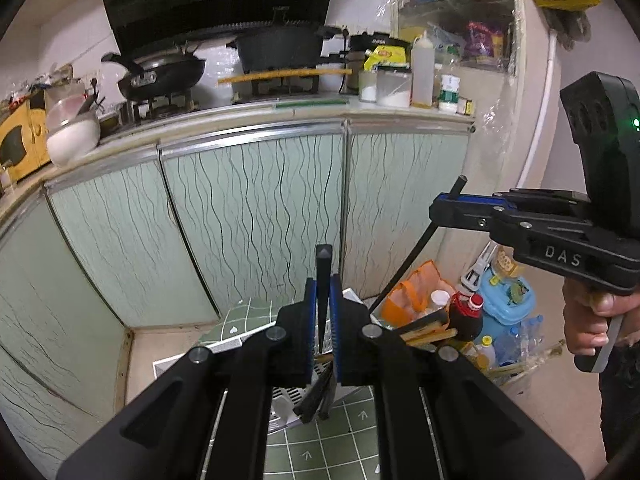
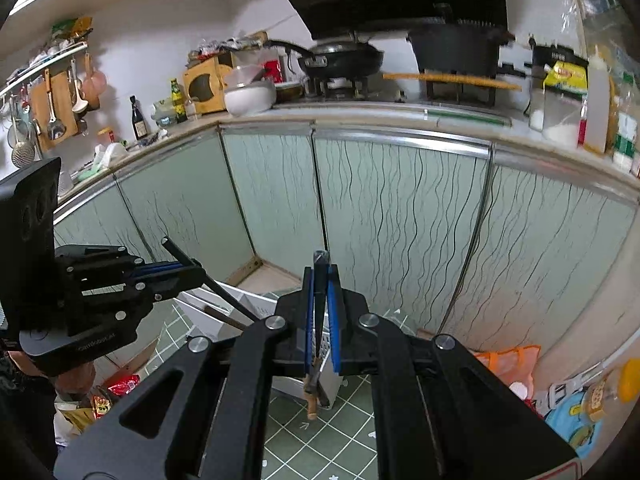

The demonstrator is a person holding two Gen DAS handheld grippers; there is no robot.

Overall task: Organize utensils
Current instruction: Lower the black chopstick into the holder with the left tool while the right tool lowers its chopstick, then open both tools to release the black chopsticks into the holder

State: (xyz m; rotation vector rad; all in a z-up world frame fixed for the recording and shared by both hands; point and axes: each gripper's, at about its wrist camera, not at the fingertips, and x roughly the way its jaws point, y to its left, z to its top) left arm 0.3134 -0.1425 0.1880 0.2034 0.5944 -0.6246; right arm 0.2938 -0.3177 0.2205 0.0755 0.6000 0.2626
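Green-glass cabinets (image 1: 248, 216) with wavy black lines fill the far side, under a counter (image 2: 360, 114) with a wok (image 1: 160, 74) left and a black pot (image 1: 280, 46) right. Green tiled floor (image 1: 316, 440) runs near, clutter of bottles and an orange bag (image 1: 412, 292) at far right.

White perforated holder (image 2: 332, 364) sits low in the middle, just beyond both claws; it looks like the utensil rack, likely the drop point.

Left gripper (image 1: 324, 320): jaws closed tight on one black chopstick (image 1: 323, 280), blunt end sticking up past the pads, thin end pointing down toward the holder. Gripped mid-shaft, probably so the tip can be steered into a slot.

Right gripper (image 2: 320, 320): jaws also clamped, on a second dark chopstick (image 2: 320, 276), same upright pose, tip down near the holder. A brown wooden stick end (image 2: 311, 400) shows just below its pads; cannot tell if it is held or already in the holder.

In the left view, the right gripper's chopstick slants from high right down toward the holder. A hand (image 1: 596, 320) wraps the right grip.

Judgement: both sticks are mid-carry, one per claw, not yet slotted. Risk: thin shafts may swivel in the pads.
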